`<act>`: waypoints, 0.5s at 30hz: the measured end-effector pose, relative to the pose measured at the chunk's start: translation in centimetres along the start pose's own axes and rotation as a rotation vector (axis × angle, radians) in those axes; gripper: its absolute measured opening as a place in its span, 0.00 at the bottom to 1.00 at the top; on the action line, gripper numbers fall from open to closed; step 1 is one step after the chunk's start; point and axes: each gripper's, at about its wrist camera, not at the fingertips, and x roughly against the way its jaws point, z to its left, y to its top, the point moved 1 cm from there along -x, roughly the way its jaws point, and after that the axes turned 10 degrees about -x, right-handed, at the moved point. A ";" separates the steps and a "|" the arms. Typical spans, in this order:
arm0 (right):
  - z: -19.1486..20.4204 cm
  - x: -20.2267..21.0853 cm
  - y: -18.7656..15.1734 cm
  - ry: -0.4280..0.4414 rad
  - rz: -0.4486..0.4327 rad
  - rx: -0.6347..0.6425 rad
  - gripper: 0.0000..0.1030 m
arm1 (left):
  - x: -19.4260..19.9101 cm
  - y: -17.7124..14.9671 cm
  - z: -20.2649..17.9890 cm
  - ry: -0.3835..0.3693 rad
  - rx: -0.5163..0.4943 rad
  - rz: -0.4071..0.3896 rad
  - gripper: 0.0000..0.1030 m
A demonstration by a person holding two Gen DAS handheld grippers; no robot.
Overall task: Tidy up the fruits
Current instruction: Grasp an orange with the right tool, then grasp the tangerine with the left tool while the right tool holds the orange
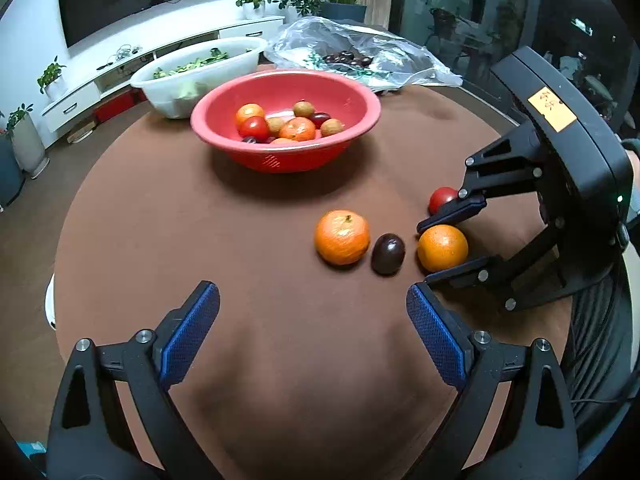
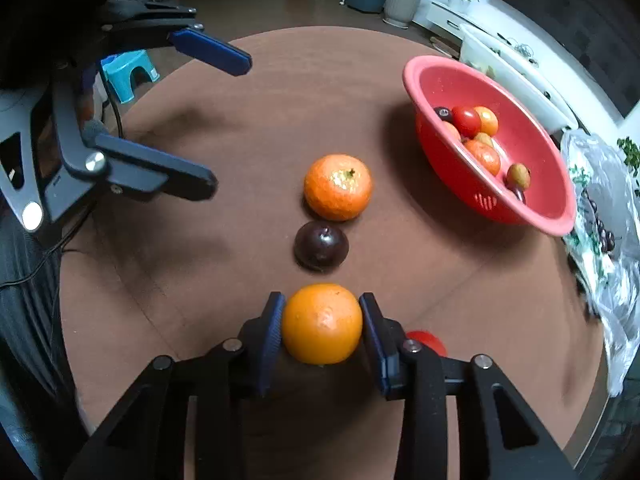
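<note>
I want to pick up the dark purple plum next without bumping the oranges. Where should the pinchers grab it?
Grip the plum across its round middle, coming down from above. An orange sits close behind it and the held orange in front, so put one finger on each free side, left and right. The open left gripper is free.

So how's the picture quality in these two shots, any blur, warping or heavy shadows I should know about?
Left wrist view: strong fisheye bending of the table edge, dark corner vignette, fruit sharp, soft shadow under the red basket. Right wrist view: same warping, the plastic bag at the right edge is smeared, and the orange in the right tool is crisp.
</note>
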 end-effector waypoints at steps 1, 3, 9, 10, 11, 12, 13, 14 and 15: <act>0.0 0.1 -0.2 0.001 -0.002 -0.012 0.40 | -0.1 0.2 -0.2 -0.004 -0.001 -0.002 0.92; -0.3 0.4 -0.7 0.006 -0.009 -0.049 0.40 | -0.3 0.6 -0.8 -0.014 -0.003 -0.006 0.92; -0.5 1.2 -2.2 -0.020 -0.052 -0.143 0.40 | -1.4 1.1 -2.3 -0.019 0.013 -0.001 0.92; -0.5 1.3 -2.6 -0.024 -0.058 -0.160 0.40 | -1.4 1.2 -2.4 -0.024 0.020 -0.006 0.92; -0.6 1.4 -3.0 -0.025 -0.063 -0.177 0.40 | -1.5 1.3 -2.7 -0.029 0.025 -0.011 0.92; -0.8 1.6 -3.3 -0.021 -0.071 -0.200 0.40 | -1.7 1.4 -3.0 -0.031 0.024 -0.015 0.92; -1.0 1.7 -3.7 -0.018 -0.077 -0.225 0.40 | -1.8 1.4 -3.3 -0.029 0.022 -0.016 0.92; -1.1 1.9 -4.1 -0.014 -0.087 -0.243 0.40 | -2.0 1.5 -3.5 -0.020 0.022 -0.018 0.91; -1.2 2.2 -4.6 -0.010 -0.097 -0.272 0.40 | -2.2 1.5 -3.5 -0.013 0.028 -0.019 0.90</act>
